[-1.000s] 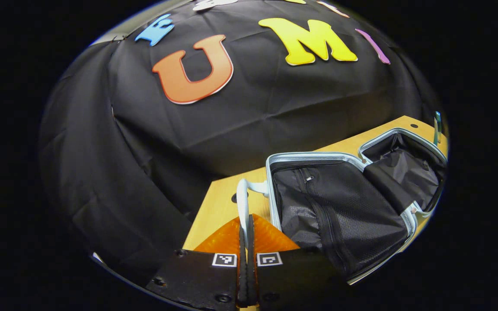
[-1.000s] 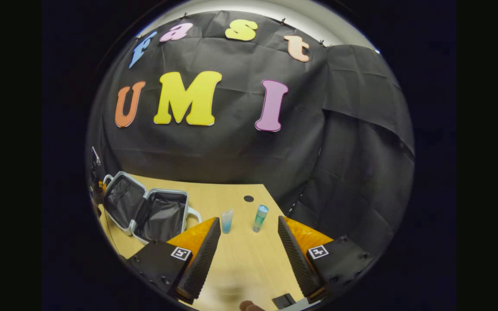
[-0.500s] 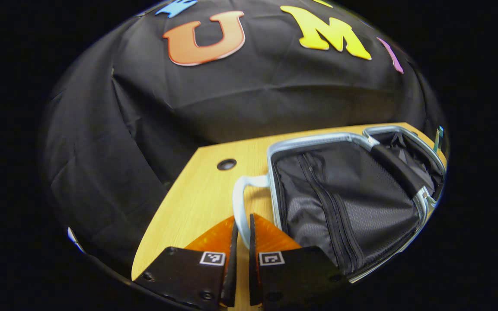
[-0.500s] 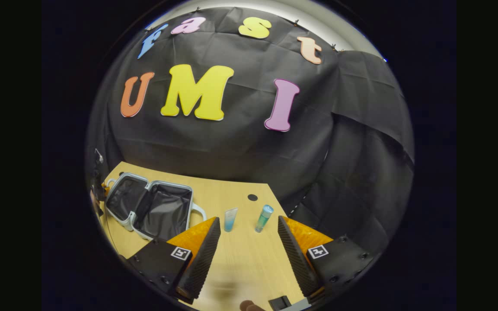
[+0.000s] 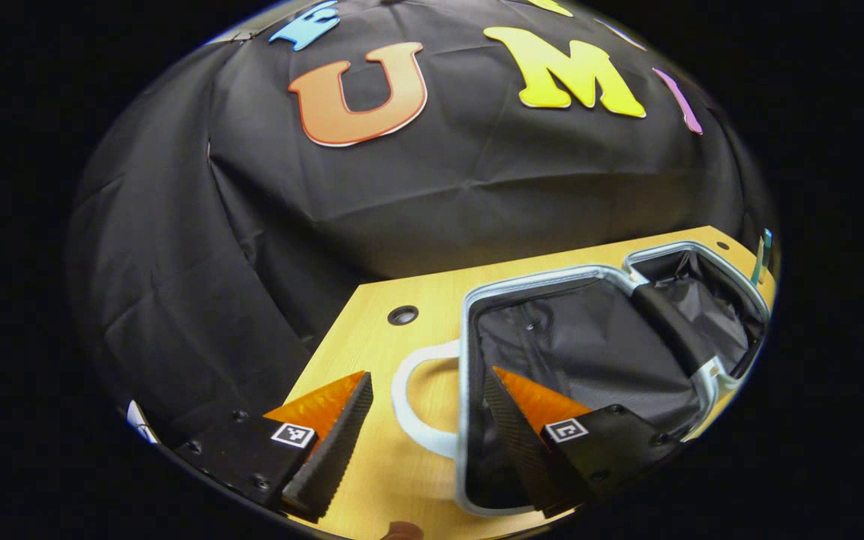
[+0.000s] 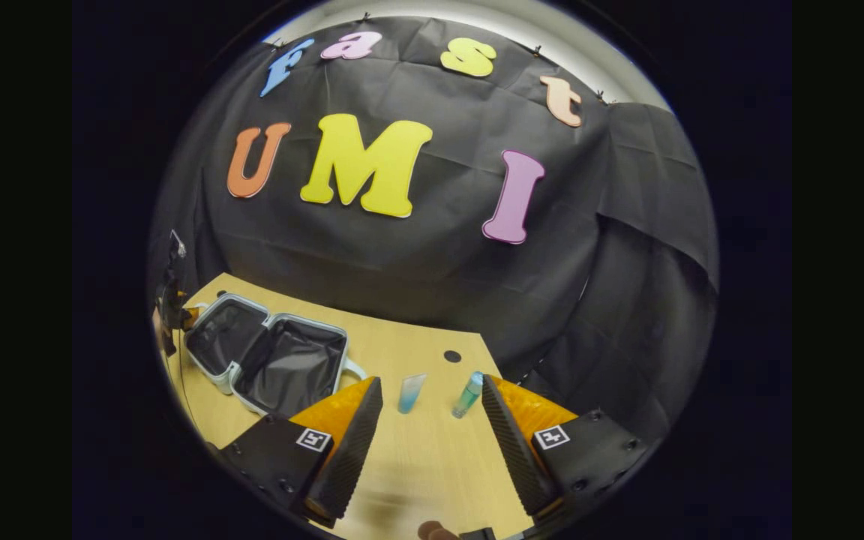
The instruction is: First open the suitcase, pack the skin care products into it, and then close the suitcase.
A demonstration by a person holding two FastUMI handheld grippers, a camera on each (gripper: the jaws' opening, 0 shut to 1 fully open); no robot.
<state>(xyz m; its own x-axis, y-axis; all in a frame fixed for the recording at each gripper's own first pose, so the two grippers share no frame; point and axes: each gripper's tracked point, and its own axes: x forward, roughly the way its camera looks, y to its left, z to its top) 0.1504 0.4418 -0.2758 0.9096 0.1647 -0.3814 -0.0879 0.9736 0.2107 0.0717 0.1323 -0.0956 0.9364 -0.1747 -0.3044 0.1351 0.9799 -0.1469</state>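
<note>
On the near left part of the tabletop (image 6: pixel 417 450), the suitcase (image 6: pixel 271 360) is lying flat and fully open, both halves facing up, so opening looks done and packing is what remains. Its shells are rounded rectangles edged with a pale, smooth rim, and the insides are showing dark, crinkled fabric lining with a zipper running down one panel. A pale loop handle (image 5: pixel 411 401) is sticking out from the near half, resting on the wood.

The left claw (image 5: pixel 426 439) is hanging over that handle with its fingers spread apart, gripping nothing; one ribbed finger is reaching over the case's rim. If it is lowering from here, it is risking a snag on the rim or the loose lining, which could drag the light case sideways.

To the right of the suitcase, two skin care products are standing well apart from it: a translucent tube (image 6: pixel 410 393) with a blue tint, tapering in shape, and a slim teal bottle (image 6: pixel 468 395) with a rounded cap. The right claw (image 6: pixel 432 442) is hovering near them, fingers wide, empty. Both items are looking tall, narrow and slick, so an off-centre pinch is likely tipping or squirting one out, and the bottle could be rolling across the smooth wooden tabletop toward the edge.
</note>
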